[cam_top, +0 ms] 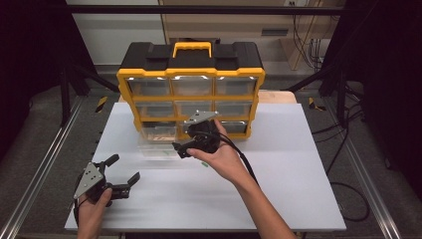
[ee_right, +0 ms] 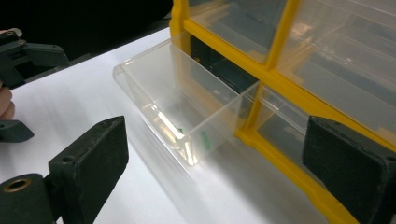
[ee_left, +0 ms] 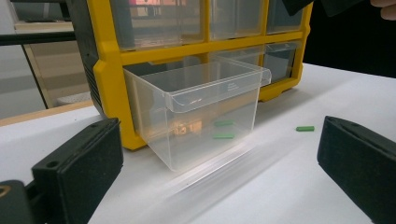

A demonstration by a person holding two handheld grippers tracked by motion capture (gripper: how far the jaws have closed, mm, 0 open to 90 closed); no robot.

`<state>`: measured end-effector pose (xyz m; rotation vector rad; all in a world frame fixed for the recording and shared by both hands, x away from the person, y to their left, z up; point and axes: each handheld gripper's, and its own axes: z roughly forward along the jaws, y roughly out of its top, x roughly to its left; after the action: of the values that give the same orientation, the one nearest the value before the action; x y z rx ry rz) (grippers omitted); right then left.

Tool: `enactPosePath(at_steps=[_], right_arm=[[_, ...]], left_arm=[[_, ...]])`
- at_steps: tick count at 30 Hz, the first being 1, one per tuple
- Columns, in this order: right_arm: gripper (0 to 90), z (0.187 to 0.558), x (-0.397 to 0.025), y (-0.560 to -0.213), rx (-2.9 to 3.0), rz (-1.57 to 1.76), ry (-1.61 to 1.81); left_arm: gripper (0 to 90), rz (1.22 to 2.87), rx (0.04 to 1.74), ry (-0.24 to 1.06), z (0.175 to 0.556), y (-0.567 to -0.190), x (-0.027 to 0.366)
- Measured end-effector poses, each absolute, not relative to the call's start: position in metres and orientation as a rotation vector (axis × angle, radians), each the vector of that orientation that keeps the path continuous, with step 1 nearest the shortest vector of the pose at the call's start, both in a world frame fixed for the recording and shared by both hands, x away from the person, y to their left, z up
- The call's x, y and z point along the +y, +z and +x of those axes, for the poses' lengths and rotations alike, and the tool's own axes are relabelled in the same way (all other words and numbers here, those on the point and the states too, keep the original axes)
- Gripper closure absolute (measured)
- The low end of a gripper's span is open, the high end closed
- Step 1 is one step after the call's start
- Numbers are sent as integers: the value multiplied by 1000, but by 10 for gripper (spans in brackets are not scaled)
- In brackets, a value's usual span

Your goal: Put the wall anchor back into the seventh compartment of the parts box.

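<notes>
- At seven o'clock on the white table [cam_top: 298,199], your left gripper [cam_top: 121,175] sat low with its jaws spread wide and nothing between them, pointing toward the drawer.
- Toward eleven o'clock from it, the clear drawer [ee_left: 196,112] stood pulled well out of the bottom-left bay of the yellow organizer [cam_top: 191,84], its floor resting on the table. Two small green pieces [ee_left: 223,130] lay inside it.
- Thin clear plastic like that looked light, slick and a little springy; it would probably flex if pinched mid-wall. The curled front lip [ee_left: 219,91] seemed the stiffest place to take hold, or you could push flat against the front face.
- At about four o'clock of the drawer, one more green piece [ee_left: 305,128] lay loose on the table, small and light, likely to skid unless pinched across its short sides.
- At the table's centre, your right gripper [cam_top: 181,149] hovered just off the drawer's right side, jaws wide apart and empty.
</notes>
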<state>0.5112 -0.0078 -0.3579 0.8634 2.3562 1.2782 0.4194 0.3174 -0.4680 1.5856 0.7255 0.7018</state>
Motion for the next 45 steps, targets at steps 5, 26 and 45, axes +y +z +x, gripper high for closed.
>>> enactPosePath(at_steps=[5,26,45], right_arm=[[75,510,-18,-361,2354,889,1261],[124,511,-50,-396,2376,1007,1178],[126,512,-59,-436,2470,1077,1057]], left_arm=[[3,1590,722,702,419,-468,317],[3,1595,722,702,418,-468,316],[3,1592,722,703,419,-468,317]])
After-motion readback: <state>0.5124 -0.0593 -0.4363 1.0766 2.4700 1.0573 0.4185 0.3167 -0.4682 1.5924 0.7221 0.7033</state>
